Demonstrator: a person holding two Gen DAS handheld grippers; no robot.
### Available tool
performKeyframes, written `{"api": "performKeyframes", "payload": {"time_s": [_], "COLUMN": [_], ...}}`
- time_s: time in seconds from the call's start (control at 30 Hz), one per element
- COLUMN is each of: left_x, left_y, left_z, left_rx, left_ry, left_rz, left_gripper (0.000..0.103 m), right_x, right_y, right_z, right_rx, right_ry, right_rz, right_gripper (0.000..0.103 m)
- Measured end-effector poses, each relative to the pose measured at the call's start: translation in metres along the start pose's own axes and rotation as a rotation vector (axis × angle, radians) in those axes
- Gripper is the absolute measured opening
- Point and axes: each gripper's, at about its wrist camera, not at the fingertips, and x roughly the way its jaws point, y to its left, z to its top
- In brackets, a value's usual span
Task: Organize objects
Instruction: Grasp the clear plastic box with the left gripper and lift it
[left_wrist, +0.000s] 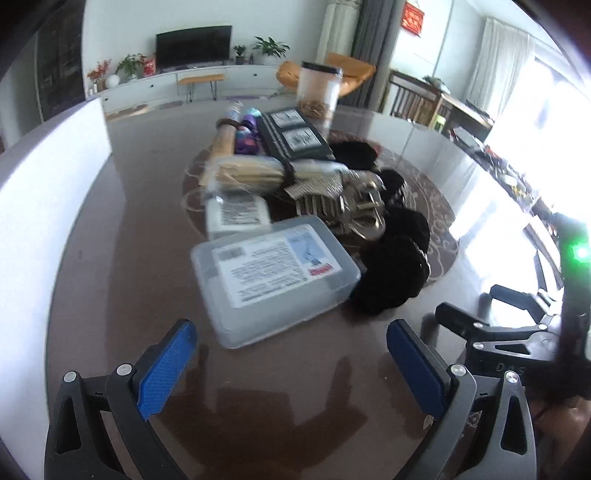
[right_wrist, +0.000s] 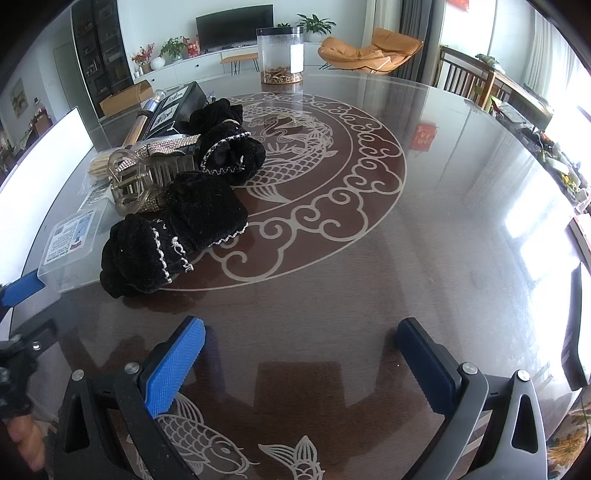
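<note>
Clutter bunched centre-frame on worktop (right_wrist: 424, 229), unsorted. Your left tongs (left_wrist: 291, 354) gape wide, empty, squared on box (left_wrist: 275, 275) just ahead: likely first pick. Right tongs (right_wrist: 301, 354) wide, empty, over bare glass; scrunchies (right_wrist: 177, 232) upper left.

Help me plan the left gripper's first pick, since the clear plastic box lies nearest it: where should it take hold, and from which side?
Probably across the two long side walls of the clear plastic box, coming in from the near short end. It lies flat, label up, its near corner towards the open left gripper. The black velvet scrunchie crowds its far right side, so stay near.
</note>
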Motion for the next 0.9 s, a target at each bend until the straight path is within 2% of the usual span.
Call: {"api": "performKeyframes", "payload": {"time_s": [0.13,0.23,0.4,0.57,0.63,0.67,0.77,0.9], "left_x": [-0.009,0.007,0.037,0.014,0.004,0.001,0.008,0.028], "left_y": [0.011,0.016,0.007,-0.001,-0.003,-0.005,-0.013,-0.02], "left_z": [0.029,0.052,0.052,0.02,0.01,0.008,0.016,0.024], "left_rx": [-0.003,0.011,0.085,0.172,0.187,0.197,0.221,0.205], "left_ry": [-0.077,-0.058,0.057,0.128,0.133,0.127,0.093,0.091], "left_rz": [0.062,0.054,-0.1,-0.296,-0.321,-0.3,-0.171,-0.075], "left_gripper": [0.103,0.103,0.103,0.103,0.103,0.103,0.103,0.103], "right_x": [0.0,0.0,0.0,0.0,0.0,0.0,0.001,0.0], "right_y": [0.0,0.0,0.0,0.0,0.0,0.0,0.0,-0.001], "right_z": [0.0,0.0,0.0,0.0,0.0,0.0,0.0,-0.001], "right_rx": [-0.001,-0.001,-0.001,0.0,0.002,0.003,0.003,0.0], "right_ry": [0.0,0.0,0.0,0.0,-0.001,-0.001,-0.001,0.0], "right_rz": [0.0,0.0,0.001,0.001,0.0,-0.001,-0.001,0.001], "right_gripper": [0.103,0.103,0.103,0.103,0.103,0.103,0.103,0.103]}}
